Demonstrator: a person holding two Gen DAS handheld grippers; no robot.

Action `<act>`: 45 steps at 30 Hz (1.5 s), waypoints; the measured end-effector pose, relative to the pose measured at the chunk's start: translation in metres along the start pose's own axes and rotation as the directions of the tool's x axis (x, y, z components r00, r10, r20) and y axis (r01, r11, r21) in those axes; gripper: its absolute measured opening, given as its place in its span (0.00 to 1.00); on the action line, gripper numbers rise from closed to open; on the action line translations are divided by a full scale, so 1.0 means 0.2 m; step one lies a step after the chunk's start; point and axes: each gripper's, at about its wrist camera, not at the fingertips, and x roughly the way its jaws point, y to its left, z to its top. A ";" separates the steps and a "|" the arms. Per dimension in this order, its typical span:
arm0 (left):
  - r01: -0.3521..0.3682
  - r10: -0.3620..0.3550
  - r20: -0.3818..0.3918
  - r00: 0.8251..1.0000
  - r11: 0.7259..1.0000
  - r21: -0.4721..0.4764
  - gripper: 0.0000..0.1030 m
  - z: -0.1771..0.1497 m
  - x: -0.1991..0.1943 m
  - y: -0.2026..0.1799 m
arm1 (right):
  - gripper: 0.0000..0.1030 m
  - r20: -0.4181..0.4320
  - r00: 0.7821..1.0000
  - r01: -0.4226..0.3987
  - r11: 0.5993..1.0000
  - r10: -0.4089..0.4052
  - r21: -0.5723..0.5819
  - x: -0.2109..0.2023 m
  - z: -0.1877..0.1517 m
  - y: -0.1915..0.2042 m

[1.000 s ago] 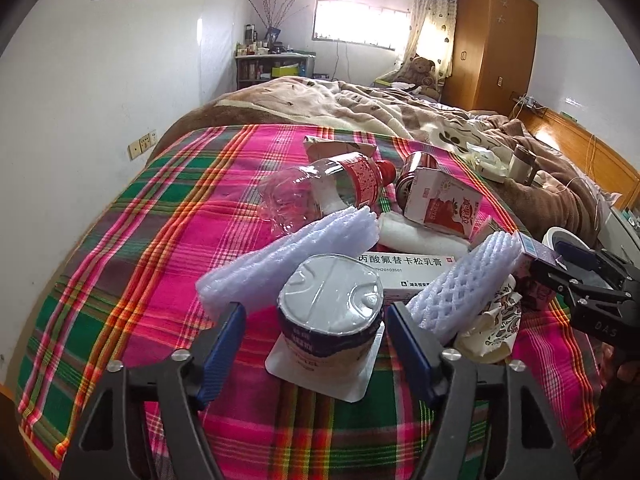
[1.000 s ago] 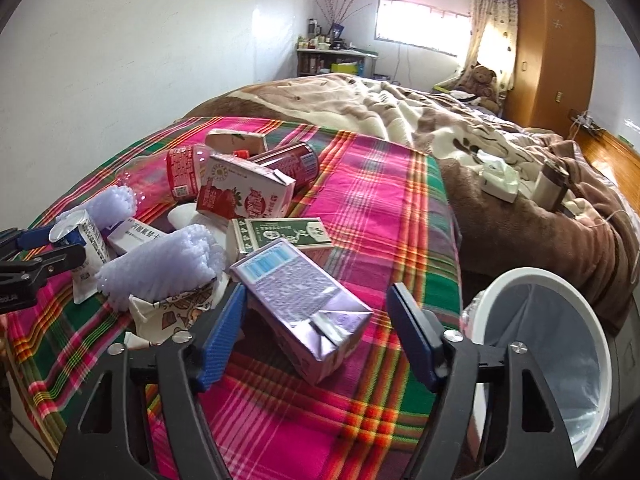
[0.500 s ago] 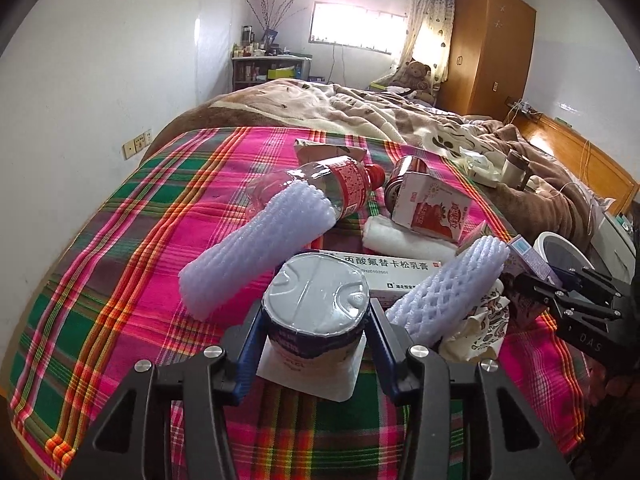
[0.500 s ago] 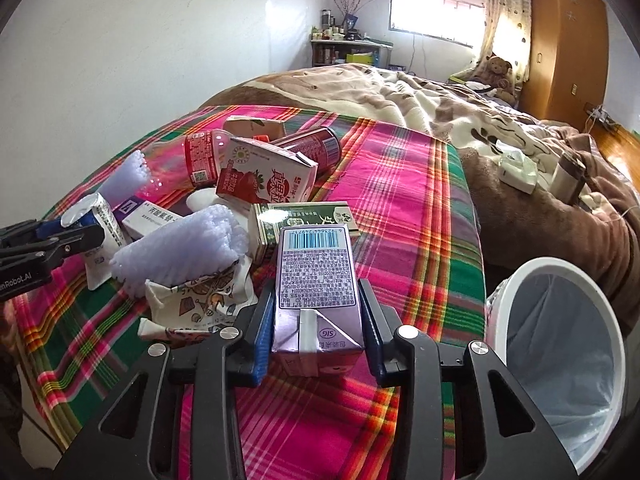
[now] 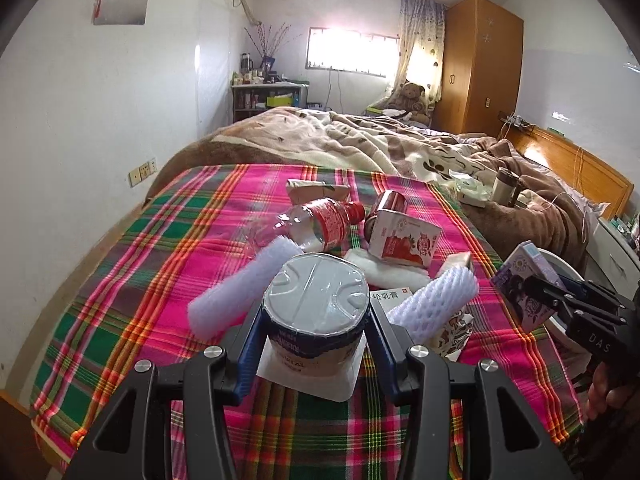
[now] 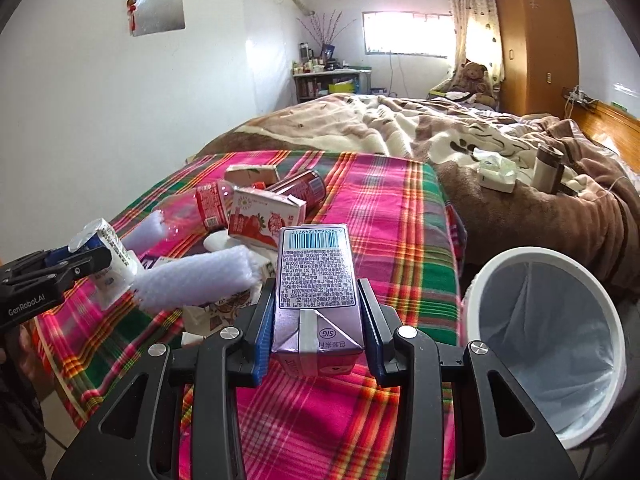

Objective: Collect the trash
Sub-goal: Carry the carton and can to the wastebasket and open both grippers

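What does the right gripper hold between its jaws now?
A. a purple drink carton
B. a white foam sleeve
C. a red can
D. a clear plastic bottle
A: in the right wrist view the right gripper is closed on the purple carton, both jaws pressing its sides; the bottle, foam sleeve and can lie on the plaid cloth.

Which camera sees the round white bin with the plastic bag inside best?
The right wrist view. There the round white bin shows its whole rim and the bag lining inside, beside the bed. In the left wrist view only a sliver of its white rim peeks out behind the purple carton and the right gripper.
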 end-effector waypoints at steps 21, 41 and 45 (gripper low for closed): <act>0.161 -0.165 0.052 0.985 0.984 0.072 0.47 0.13 -0.11 -0.40 | 0.38 0.066 0.984 0.153 0.979 -0.163 0.136 -0.22 -0.04 -0.32; 0.471 -0.452 -0.134 0.882 0.848 0.244 0.47 0.12 0.24 -1.35 | 0.38 -0.060 0.935 0.352 0.901 -0.349 0.254 -0.20 -0.18 -0.80; 0.494 -0.466 -0.163 0.870 0.828 0.268 0.47 0.10 0.30 -1.45 | 0.38 -0.092 0.927 0.376 0.890 -0.365 0.258 -0.18 -0.20 -0.86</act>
